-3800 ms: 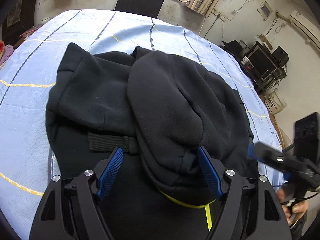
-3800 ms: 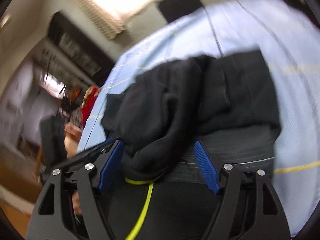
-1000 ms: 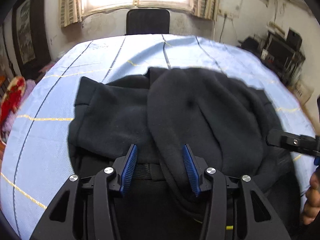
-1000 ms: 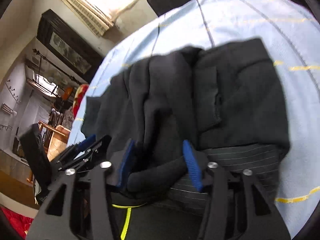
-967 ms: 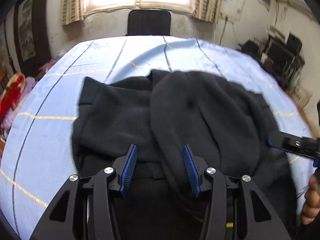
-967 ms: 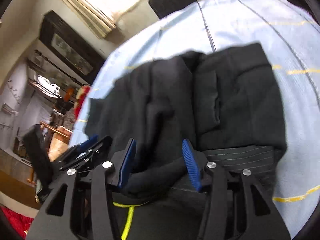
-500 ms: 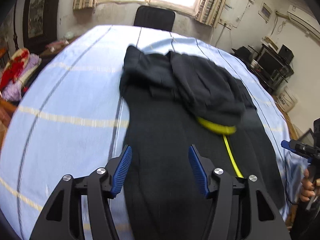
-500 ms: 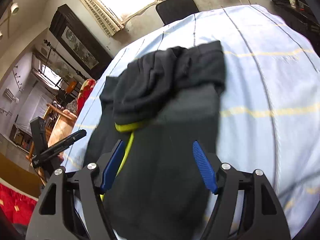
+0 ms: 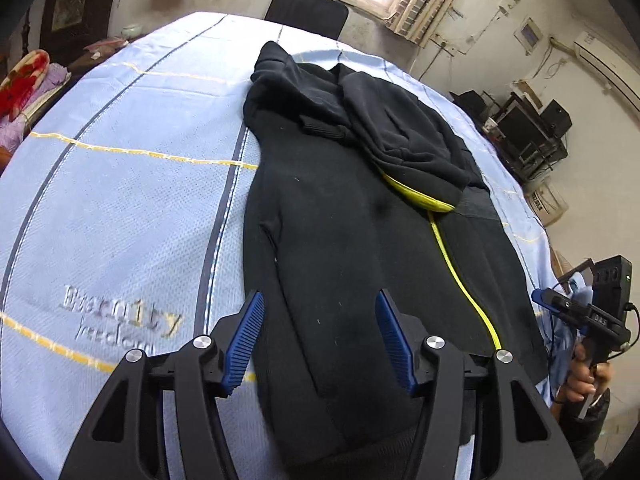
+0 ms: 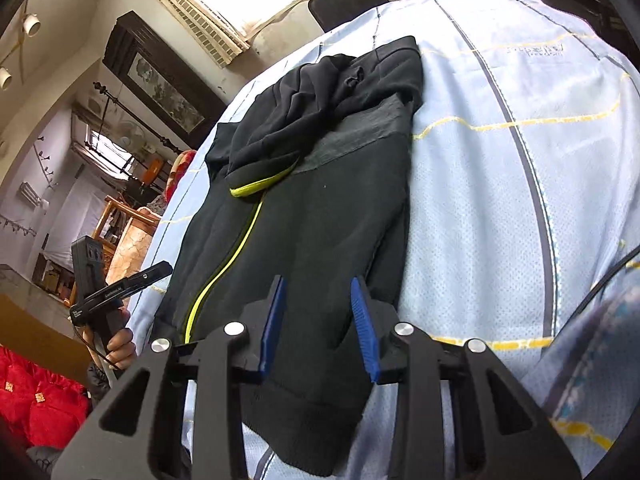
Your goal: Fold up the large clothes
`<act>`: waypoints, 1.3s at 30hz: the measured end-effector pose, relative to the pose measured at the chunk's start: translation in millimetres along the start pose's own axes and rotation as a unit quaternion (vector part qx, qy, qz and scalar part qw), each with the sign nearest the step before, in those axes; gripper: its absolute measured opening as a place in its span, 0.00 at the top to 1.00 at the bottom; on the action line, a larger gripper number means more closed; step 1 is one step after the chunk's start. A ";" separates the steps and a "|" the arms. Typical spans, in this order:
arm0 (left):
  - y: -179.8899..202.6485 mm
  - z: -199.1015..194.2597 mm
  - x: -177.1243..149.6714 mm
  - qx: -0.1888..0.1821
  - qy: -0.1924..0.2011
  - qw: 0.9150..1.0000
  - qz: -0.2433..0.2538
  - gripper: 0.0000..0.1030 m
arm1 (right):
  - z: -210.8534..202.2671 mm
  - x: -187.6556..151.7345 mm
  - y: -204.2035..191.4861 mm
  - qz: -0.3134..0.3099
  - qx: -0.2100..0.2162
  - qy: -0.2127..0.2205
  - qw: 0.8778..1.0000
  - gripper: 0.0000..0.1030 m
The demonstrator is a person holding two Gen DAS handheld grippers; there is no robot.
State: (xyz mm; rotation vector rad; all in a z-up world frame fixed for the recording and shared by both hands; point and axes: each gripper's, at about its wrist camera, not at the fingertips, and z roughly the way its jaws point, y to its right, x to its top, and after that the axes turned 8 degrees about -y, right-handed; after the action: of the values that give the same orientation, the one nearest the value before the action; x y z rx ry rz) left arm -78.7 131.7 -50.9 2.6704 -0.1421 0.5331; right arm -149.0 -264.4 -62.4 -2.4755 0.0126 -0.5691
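Midway through the fold, a black hoodie (image 9: 340,240) lies lengthwise on the blue bedsheet (image 9: 120,200), its sleeves and hood (image 9: 400,136) already gathered over the chest. Both the left gripper (image 9: 320,336) and right gripper (image 10: 318,324) hover above the hem, jaws apart and empty; folding the body seems left.

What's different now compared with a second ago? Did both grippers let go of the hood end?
Yes. Both were closed in on the folded hood fabric; now the left gripper and right gripper are open, empty and pulled back to the hem end of the black hoodie. The hood and sleeves stayed folded over the body on the blue sheet.
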 end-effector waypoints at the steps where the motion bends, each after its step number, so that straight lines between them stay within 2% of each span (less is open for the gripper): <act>1: -1.1 1.7 3.1 0.006 -0.001 1.000 -0.002 0.44 | 1.9 2.8 0.8 0.004 -0.002 -0.002 1.000 0.62; 5: -12.1 2.0 14.7 0.010 0.005 1.000 -0.018 0.44 | 8.7 11.7 8.5 0.022 -0.008 -0.011 1.000 0.61; 7: -16.0 7.0 18.5 0.009 -0.004 1.000 -0.022 0.44 | 12.2 15.3 12.3 0.028 -0.007 -0.016 0.999 0.61; 11: -14.2 9.7 15.6 0.008 -0.008 1.000 -0.011 0.44 | 17.6 21.3 17.8 0.036 0.000 -0.023 0.999 0.62; 13: -12.7 9.2 11.5 -0.013 -0.012 1.000 -0.005 0.44 | 18.4 22.2 19.7 0.038 0.004 -0.024 0.999 0.62; 20: -3.2 4.9 -6.9 -0.027 -0.021 0.999 0.014 0.44 | 11.0 17.0 23.5 0.047 0.006 -0.010 0.999 0.62; 23: 2.3 3.0 -16.1 -0.044 -0.030 0.998 0.024 0.44 | 1.7 14.7 27.4 0.051 0.001 0.001 0.999 0.60; 27: 8.6 2.7 -27.0 -0.051 -0.032 0.998 0.029 0.44 | 9.5 8.8 34.3 0.059 0.011 -0.022 0.998 0.60; 31: 12.9 0.3 -37.6 -0.087 -0.041 0.995 0.033 0.43 | 12.6 -7.0 26.1 0.042 0.039 -0.035 0.998 0.60; 36: 19.2 1.8 -48.1 -0.091 -0.039 0.993 0.056 0.44 | 12.4 -27.3 10.4 0.001 0.063 -0.061 0.996 0.60; 37: 19.5 1.4 -48.3 -0.090 -0.037 0.993 0.059 0.45 | 14.0 -30.6 8.5 -0.006 0.063 -0.067 0.996 0.60; 39: 20.4 3.3 -47.3 -0.080 -0.034 0.994 0.062 0.55 | 18.4 -36.3 1.9 -0.024 0.051 -0.069 0.996 0.61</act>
State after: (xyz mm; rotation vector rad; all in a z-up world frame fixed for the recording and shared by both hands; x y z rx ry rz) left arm -124.8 112.7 -64.4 2.5353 -0.3582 0.4494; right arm -174.4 -250.9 -91.3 -2.4144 -0.1278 -0.4077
